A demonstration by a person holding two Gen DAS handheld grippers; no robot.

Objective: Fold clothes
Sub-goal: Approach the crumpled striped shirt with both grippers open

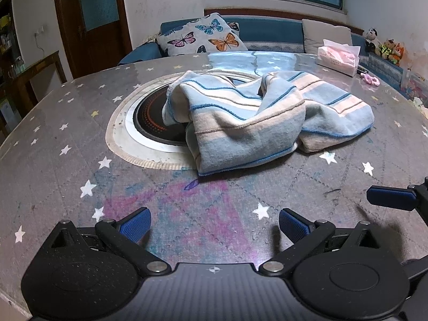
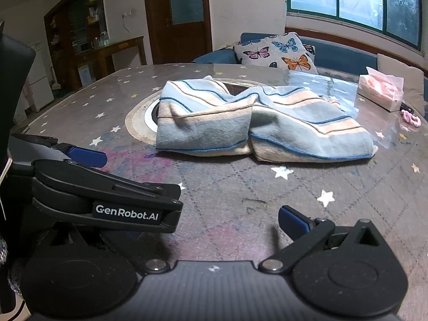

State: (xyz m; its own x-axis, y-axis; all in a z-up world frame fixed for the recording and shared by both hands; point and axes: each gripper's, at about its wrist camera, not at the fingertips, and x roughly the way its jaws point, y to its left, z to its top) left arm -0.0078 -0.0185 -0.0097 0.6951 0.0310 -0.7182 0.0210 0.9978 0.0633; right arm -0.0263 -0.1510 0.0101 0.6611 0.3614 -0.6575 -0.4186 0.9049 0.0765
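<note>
So both your grippers, left gripper [image 1: 214, 224] and right gripper [image 2: 214, 227], hover with jaws apart, short of the crumpled striped garment [image 1: 248, 120], presumably staged for corner grabs.

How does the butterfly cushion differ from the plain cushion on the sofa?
The butterfly cushion is white with coloured butterfly prints; the plain cushion is an unpatterned beige-grey. The butterfly cushion sits toward the sofa's left end, the plain cushion toward its right, behind the tissue pack. The butterfly cushion stands tilted on a corner; the plain cushion sits squarer. Both lean against the blue sofa back beyond the table.
</note>
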